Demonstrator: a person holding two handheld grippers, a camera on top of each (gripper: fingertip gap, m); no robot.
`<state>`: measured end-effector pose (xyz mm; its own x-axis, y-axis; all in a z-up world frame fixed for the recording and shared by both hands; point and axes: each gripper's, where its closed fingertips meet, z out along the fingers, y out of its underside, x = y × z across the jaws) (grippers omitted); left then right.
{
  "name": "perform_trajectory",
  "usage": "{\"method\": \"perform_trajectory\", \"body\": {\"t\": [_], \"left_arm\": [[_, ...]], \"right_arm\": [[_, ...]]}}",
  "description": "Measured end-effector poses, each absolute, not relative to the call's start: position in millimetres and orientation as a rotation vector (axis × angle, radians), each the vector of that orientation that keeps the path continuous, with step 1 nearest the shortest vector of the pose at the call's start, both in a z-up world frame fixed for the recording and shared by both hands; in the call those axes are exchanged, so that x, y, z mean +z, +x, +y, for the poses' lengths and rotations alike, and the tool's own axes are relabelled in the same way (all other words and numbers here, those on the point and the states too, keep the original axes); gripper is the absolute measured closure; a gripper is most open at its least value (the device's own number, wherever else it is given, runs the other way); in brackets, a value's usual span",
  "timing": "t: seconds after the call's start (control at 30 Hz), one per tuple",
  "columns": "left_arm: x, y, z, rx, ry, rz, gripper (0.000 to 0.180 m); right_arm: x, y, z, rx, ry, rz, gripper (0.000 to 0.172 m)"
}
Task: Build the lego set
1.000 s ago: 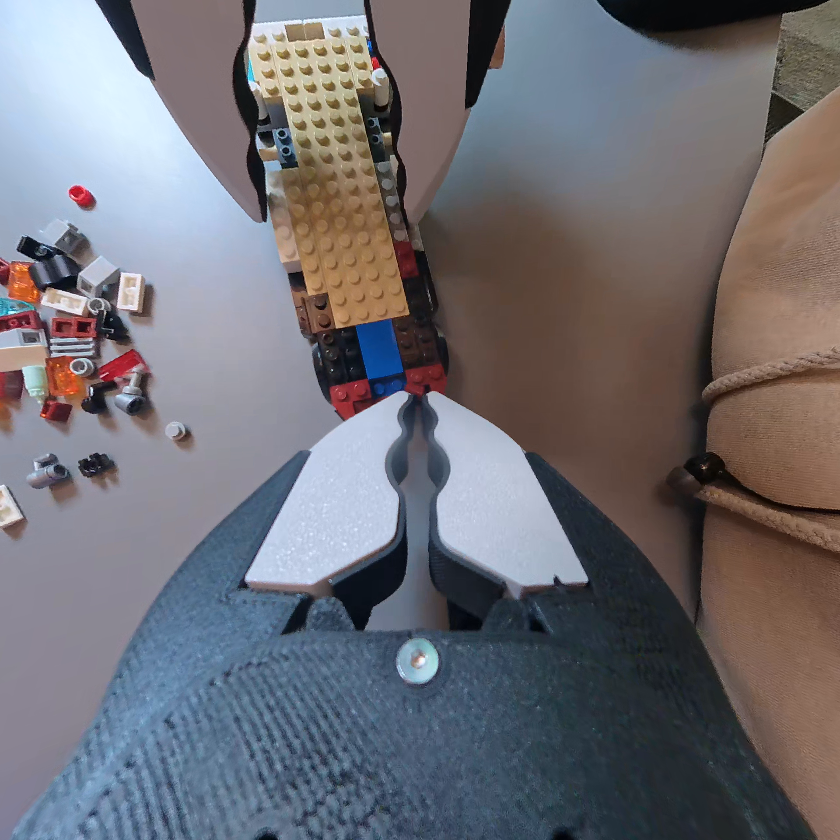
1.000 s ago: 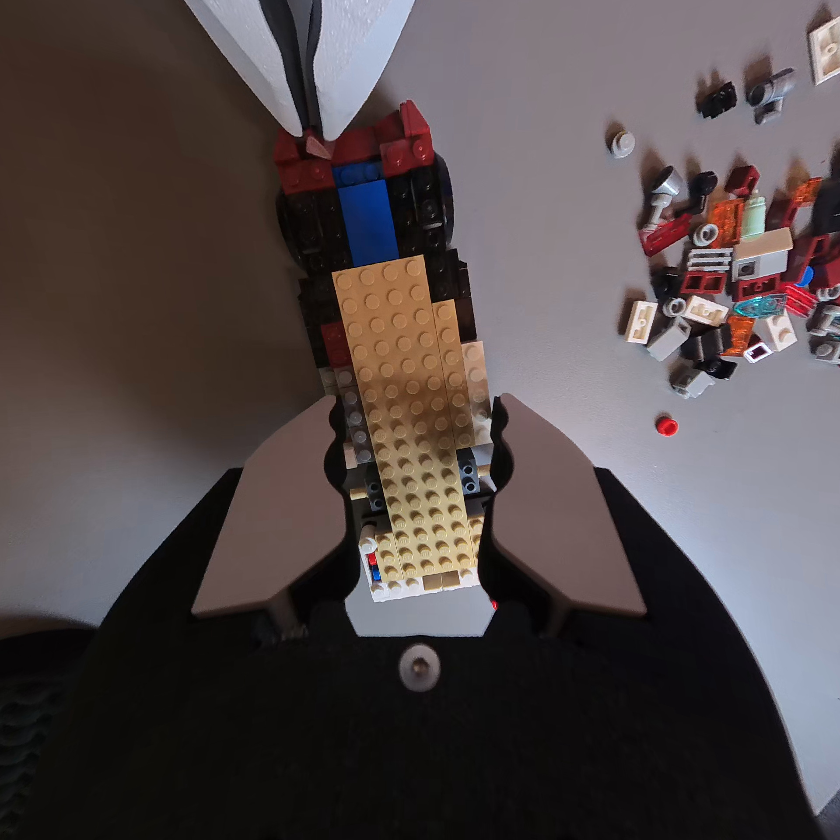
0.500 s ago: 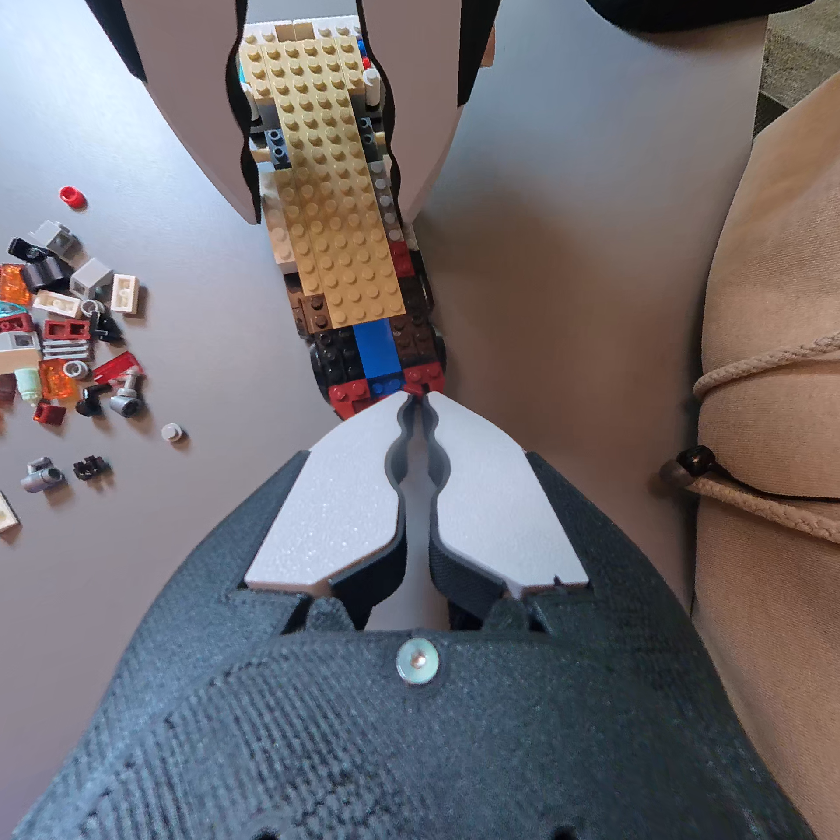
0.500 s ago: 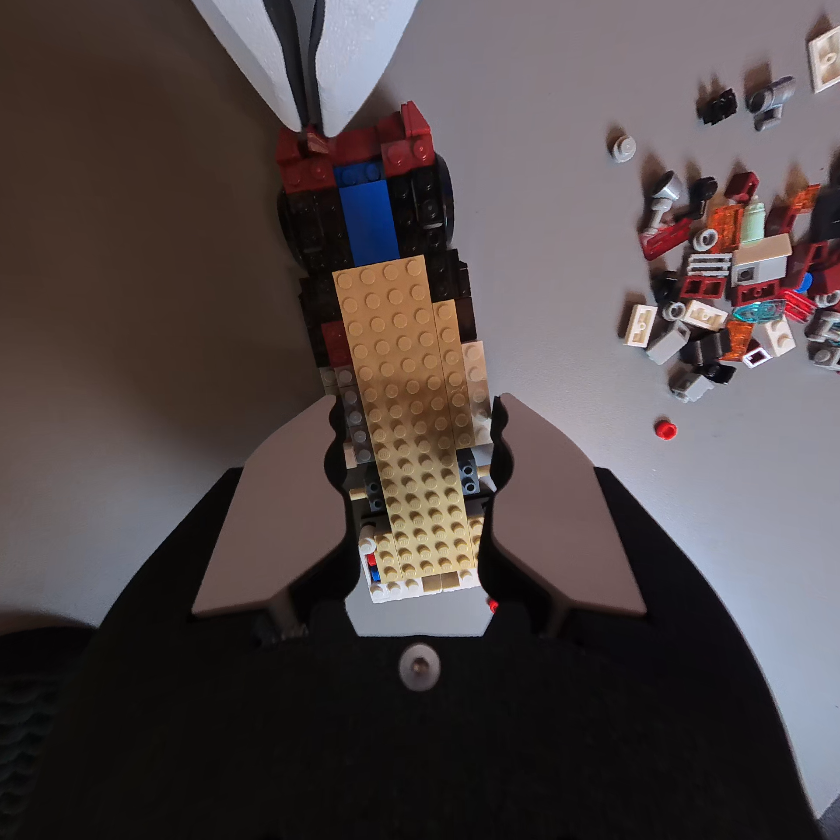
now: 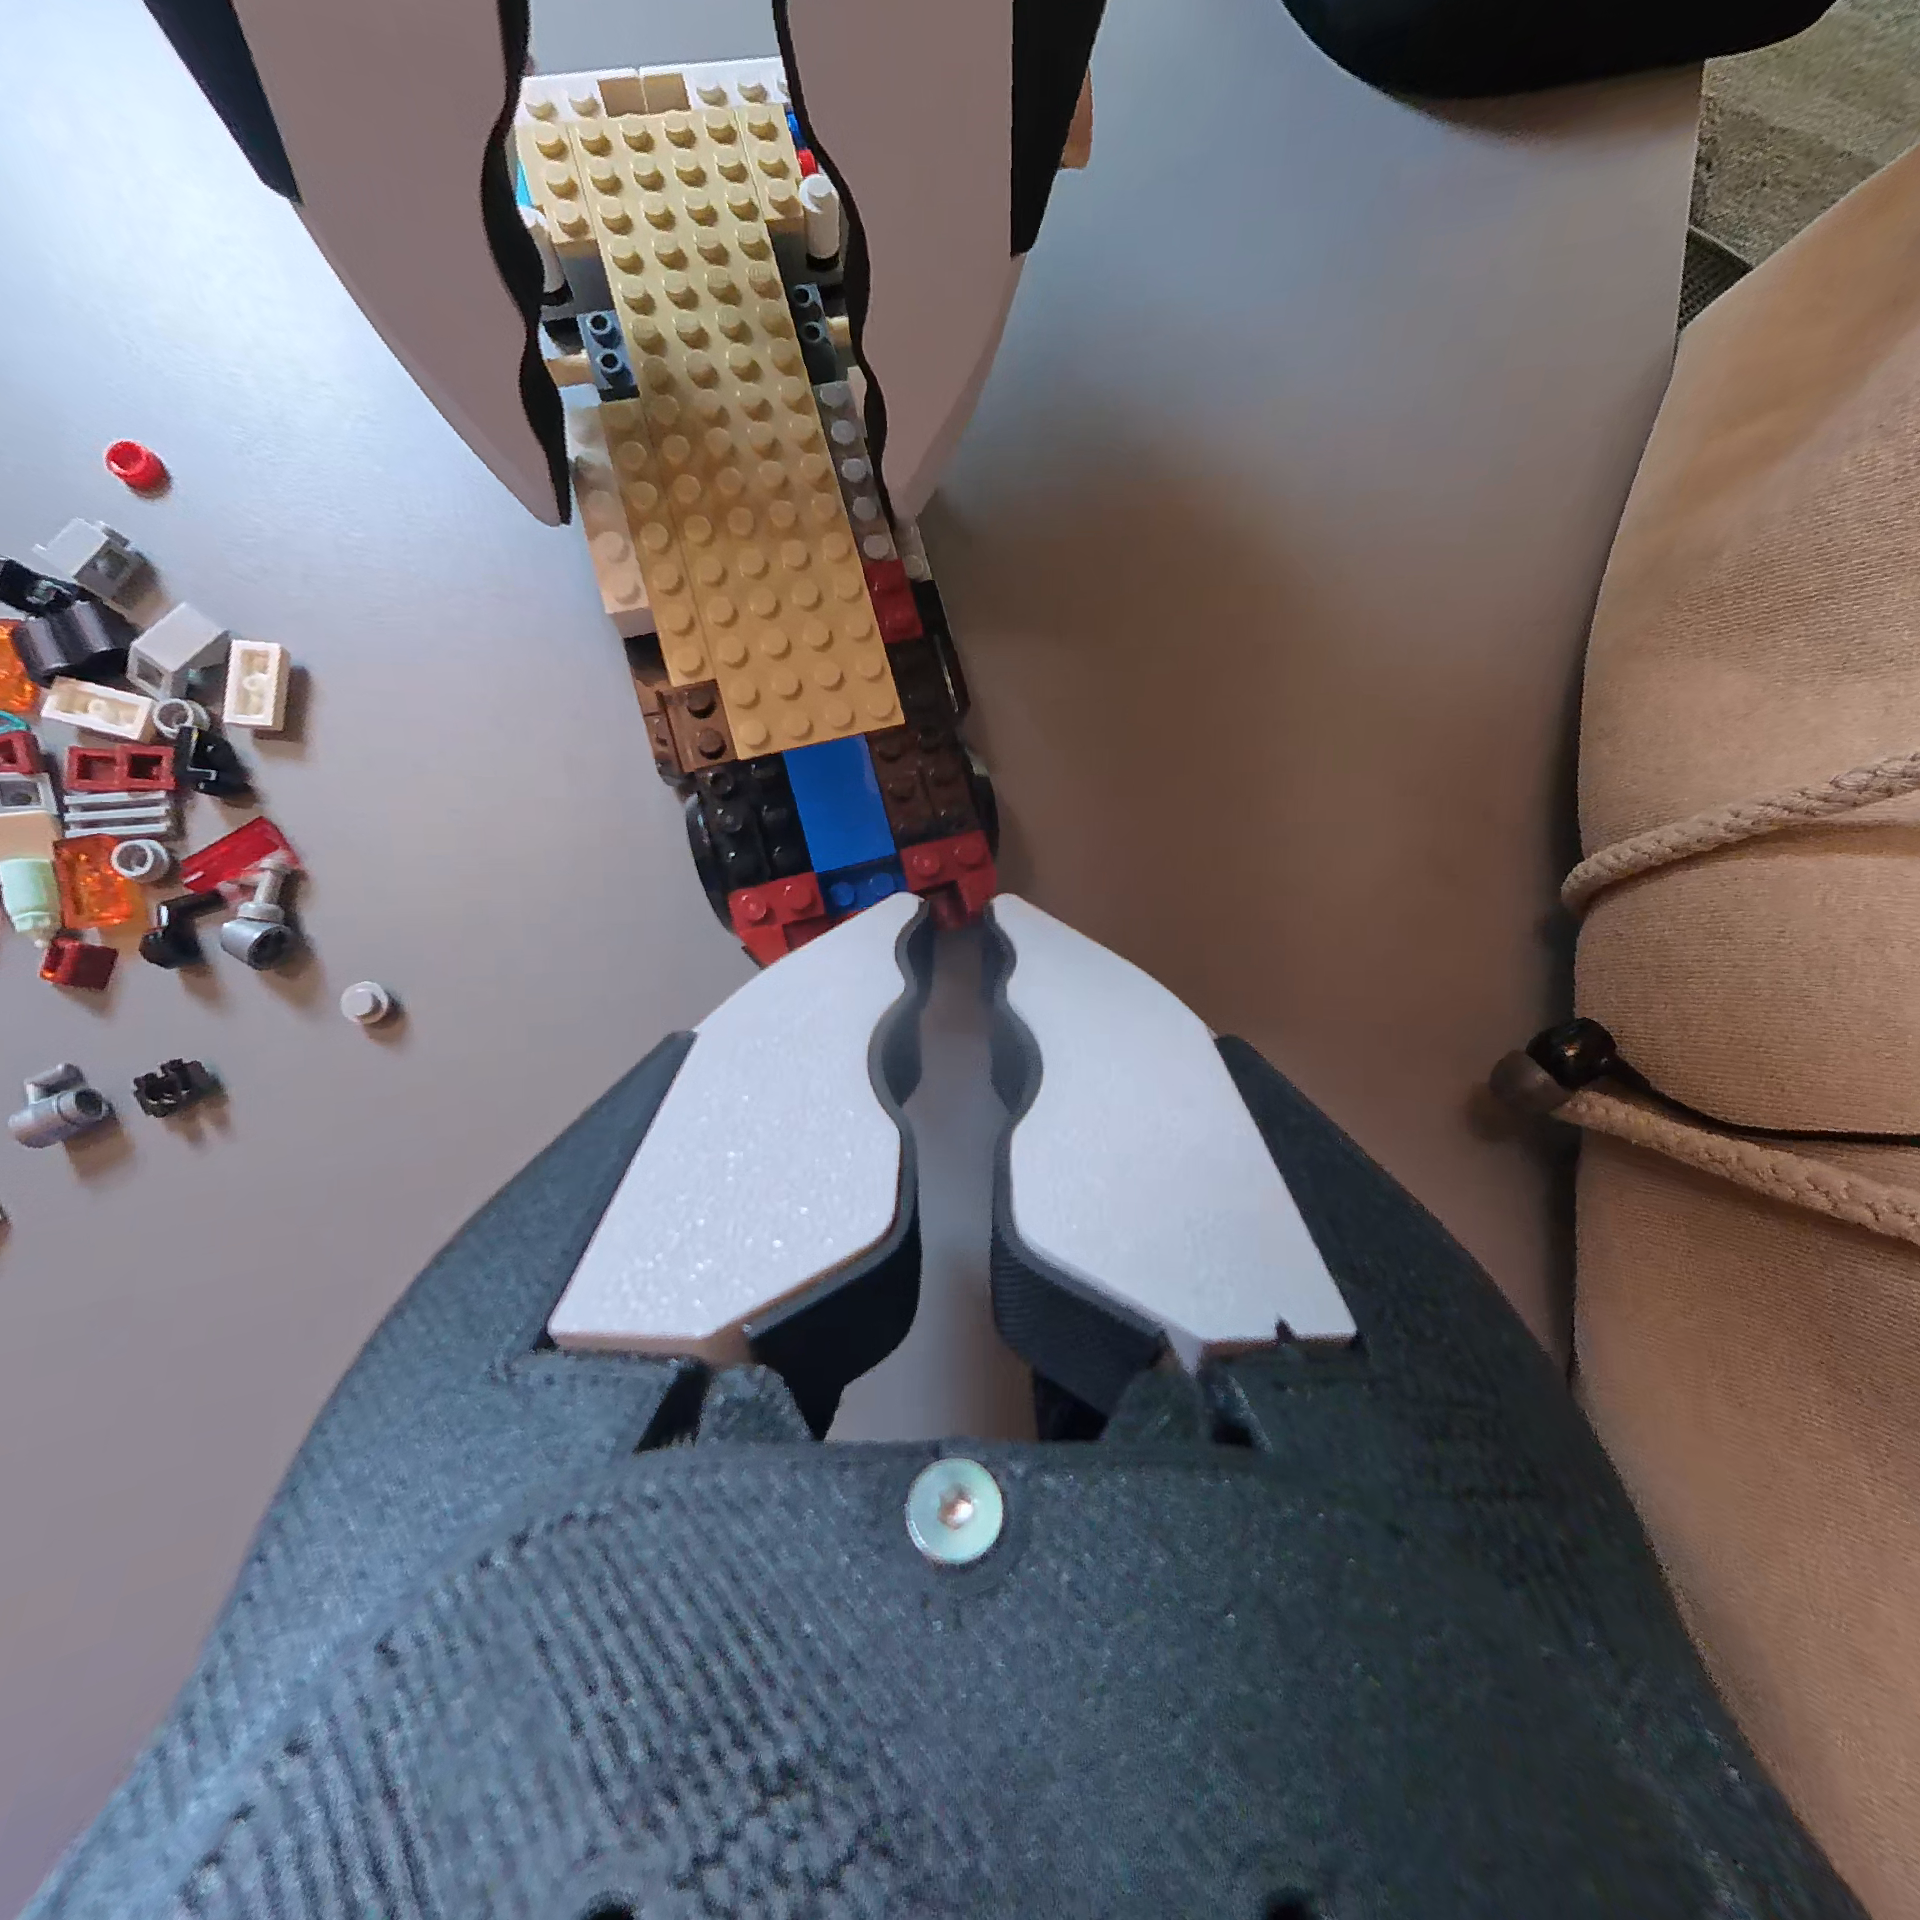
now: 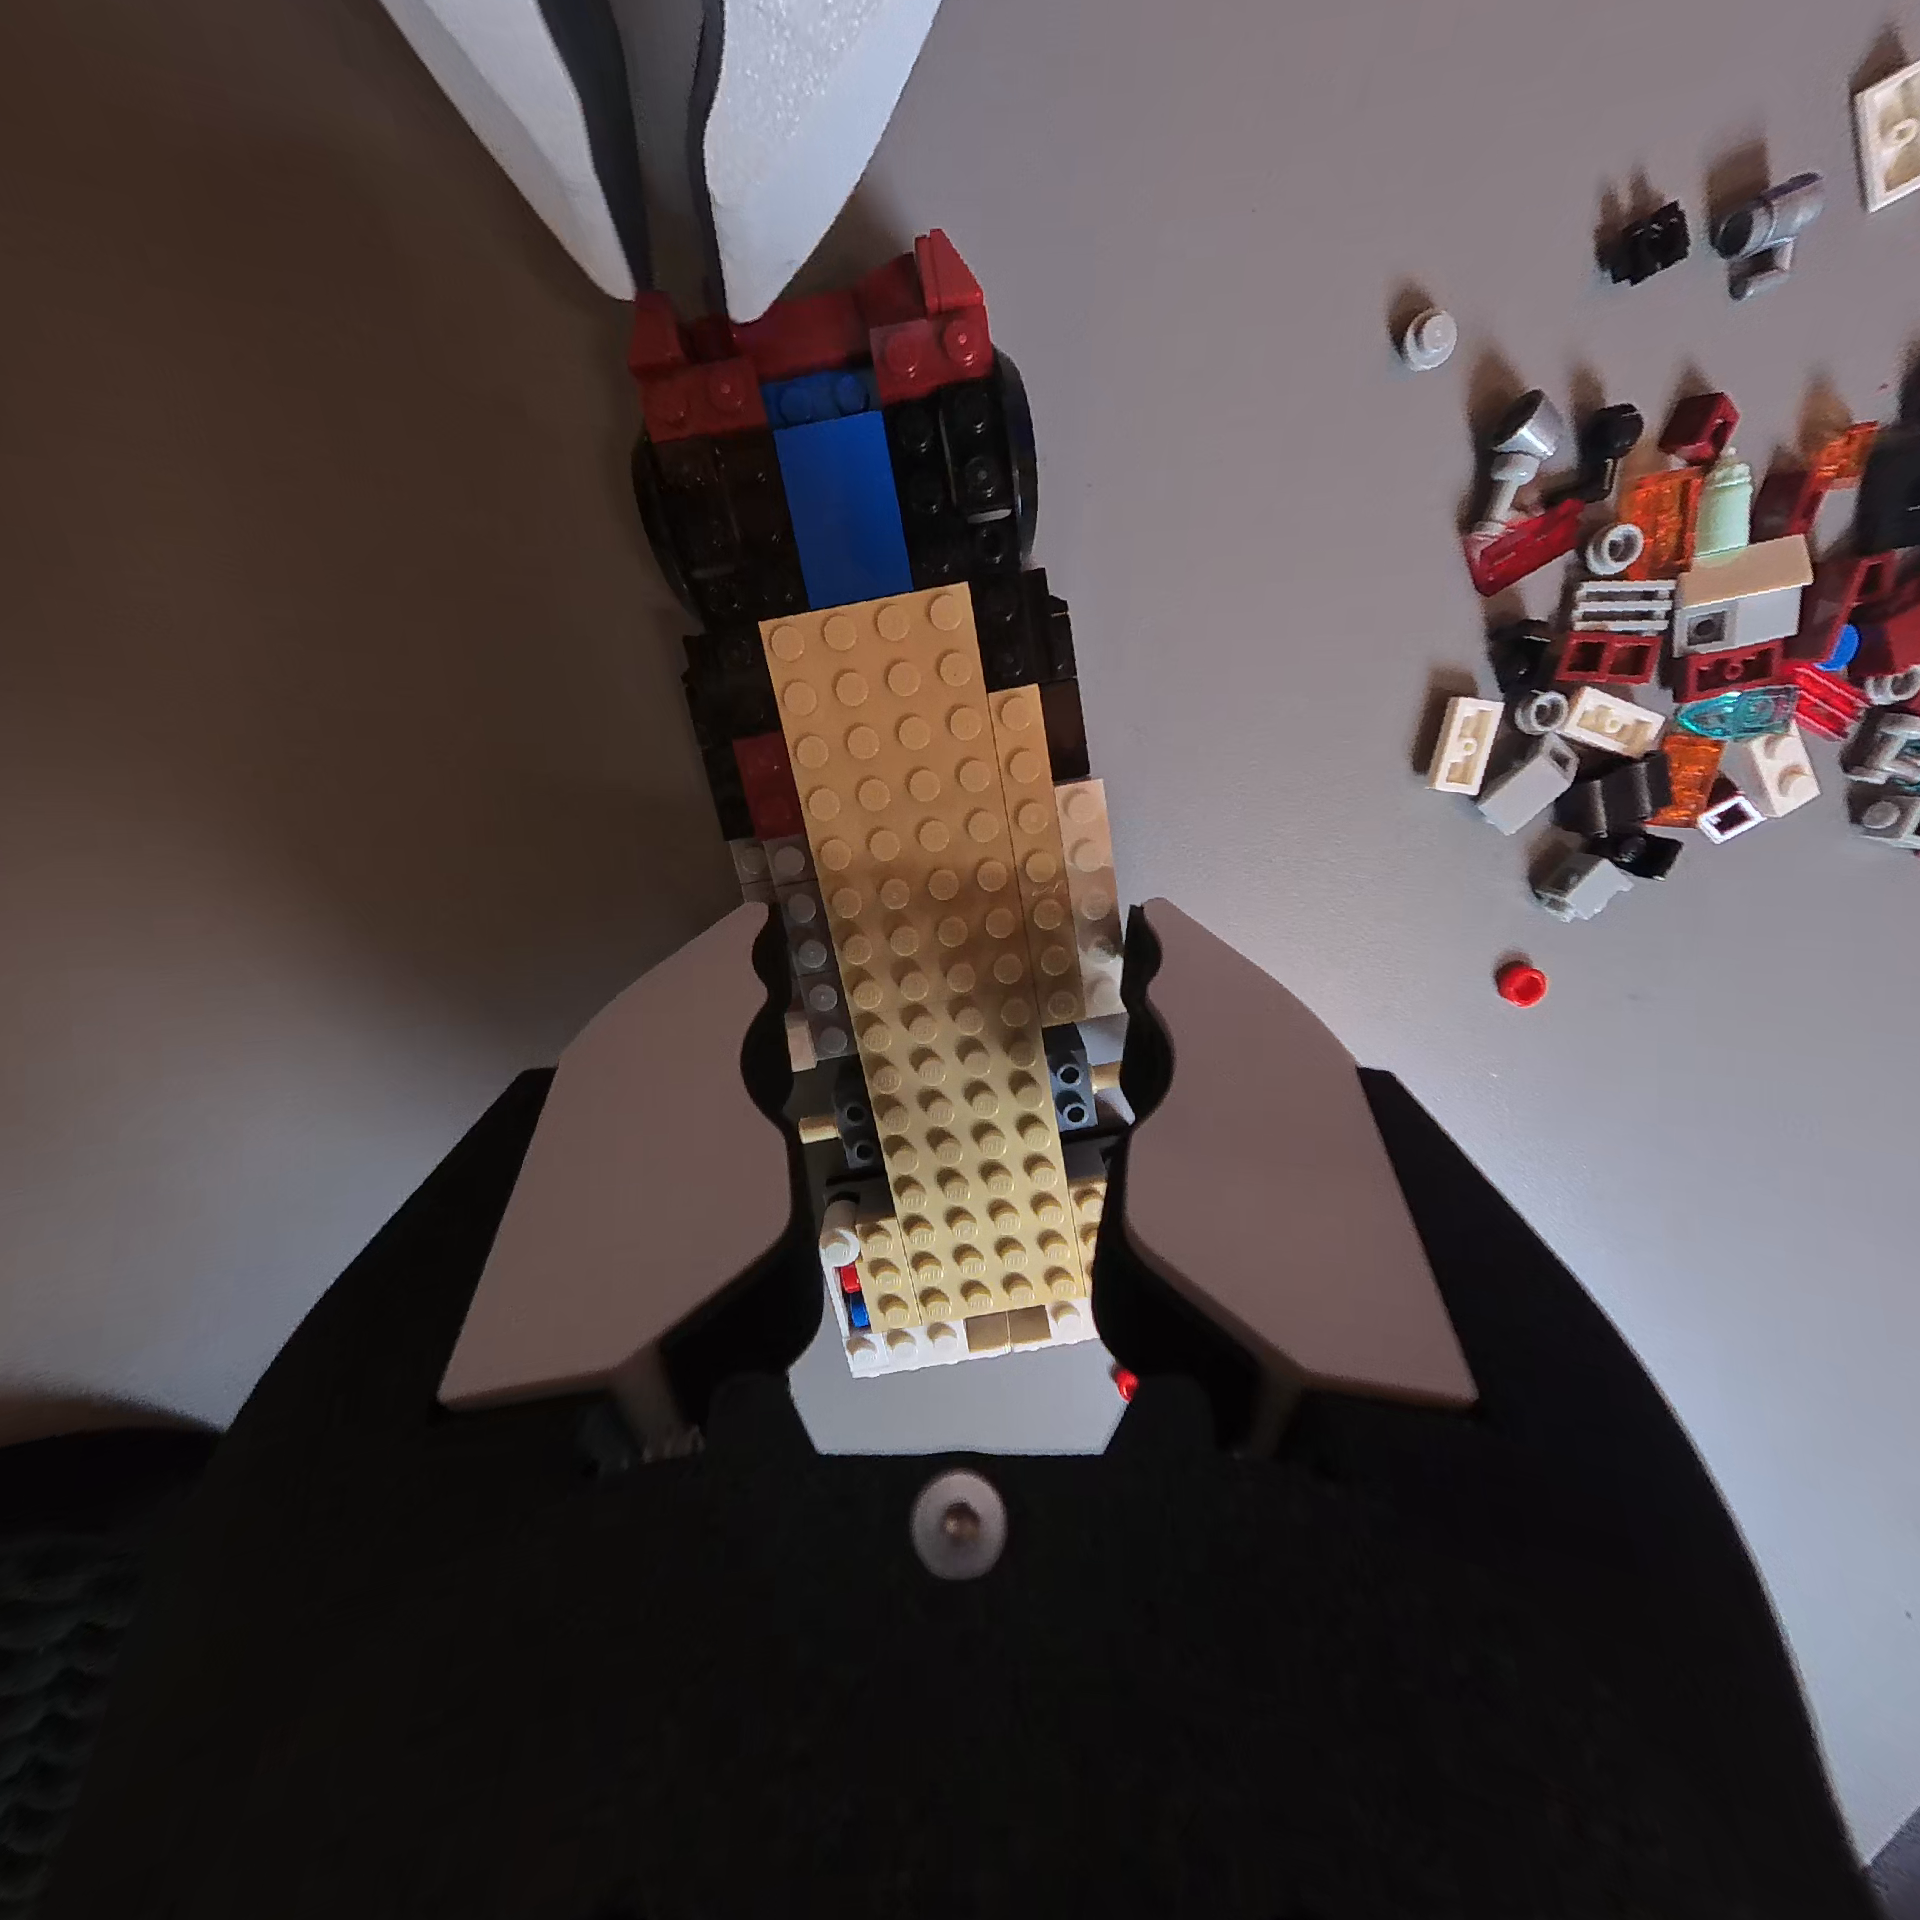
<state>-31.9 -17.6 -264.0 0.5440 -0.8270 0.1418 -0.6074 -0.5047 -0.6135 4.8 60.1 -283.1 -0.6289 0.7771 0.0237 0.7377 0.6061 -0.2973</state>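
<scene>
A long, narrow brick-built model (image 6: 914,831) topped with tan studded plates lies flat on the grey table (image 6: 1247,312), its long axis running straight between the two grippers, its dark red and blue end toward the left gripper (image 5: 958,914). The right gripper (image 6: 945,914) straddles the white end, fingers pressed to both sides. The left gripper's tips stand slightly apart about a dark red piece (image 5: 951,902); contact seems likely but unclear. Loose small bricks (image 6: 1683,665) lie well apart.

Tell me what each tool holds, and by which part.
The right tool grips the brick model by the sides of its tan end. The left tool flanks a dark red front piece with its tips; a grip cannot be told.
</scene>
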Motion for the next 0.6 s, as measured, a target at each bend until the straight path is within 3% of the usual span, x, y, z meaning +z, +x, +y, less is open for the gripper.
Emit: {"method": "perform_trajectory", "body": {"t": [0.6], "left_arm": [[-271, -33, -23, -0.58, -2.206, 1.121, 0.164]], "right_arm": [[-283, 6, 61, 0.389, -1.279, -2.679, 0.11]]}}
